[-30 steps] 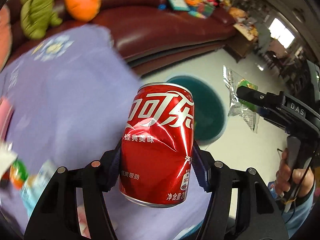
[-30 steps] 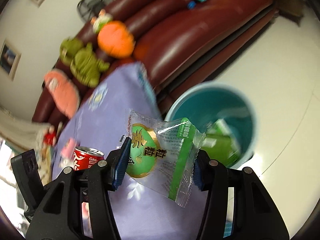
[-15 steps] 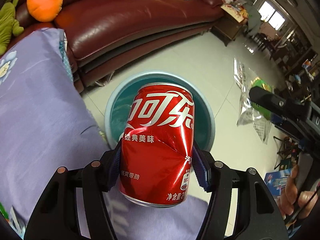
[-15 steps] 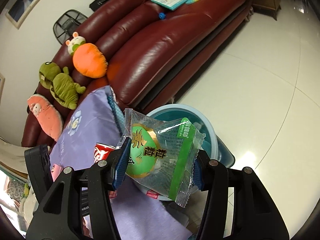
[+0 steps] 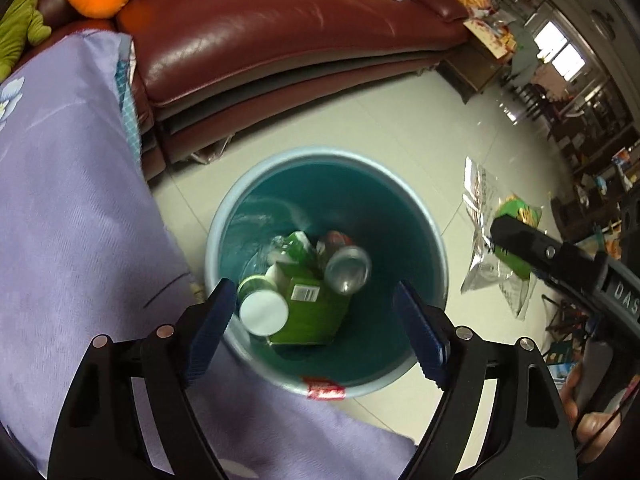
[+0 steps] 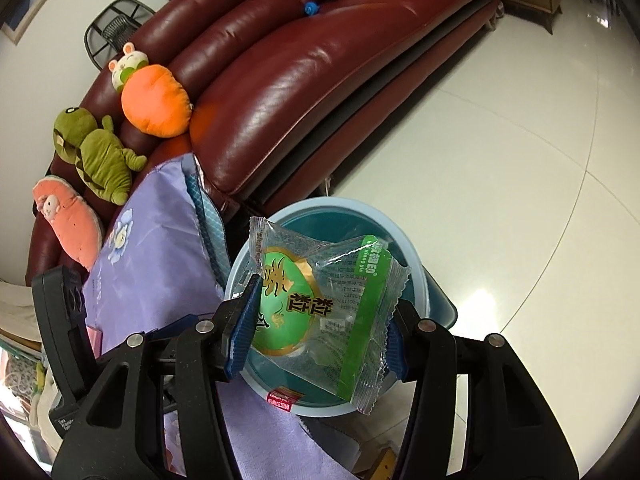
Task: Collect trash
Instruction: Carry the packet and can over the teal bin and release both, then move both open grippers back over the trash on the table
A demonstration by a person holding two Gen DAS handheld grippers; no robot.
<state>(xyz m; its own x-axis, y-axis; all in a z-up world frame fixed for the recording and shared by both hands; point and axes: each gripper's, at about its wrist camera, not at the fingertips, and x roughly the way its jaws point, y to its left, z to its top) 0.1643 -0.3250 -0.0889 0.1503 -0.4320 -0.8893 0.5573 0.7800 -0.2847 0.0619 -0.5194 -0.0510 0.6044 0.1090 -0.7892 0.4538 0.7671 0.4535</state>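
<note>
My left gripper hangs over the blue trash bin. Its jaws are opening and nothing is between them. The red cola can is down inside the bin, silver end up and slightly blurred, beside a green carton and a white-lidded cup. My right gripper is shut on a clear snack wrapper with a green label. It holds the wrapper just above the near side of the bin. The left wrist view shows that wrapper to the right of the bin.
A purple cloth-covered table borders the bin on the left and near side. A dark red leather sofa with plush toys stands behind. White tiled floor lies to the right. A person's hand holds the right gripper's handle.
The left jaws have spread and let go of the cola can, which has dropped into the bin. Both grippers have moved closer over the bin. The right gripper still clamps the wrapper.
</note>
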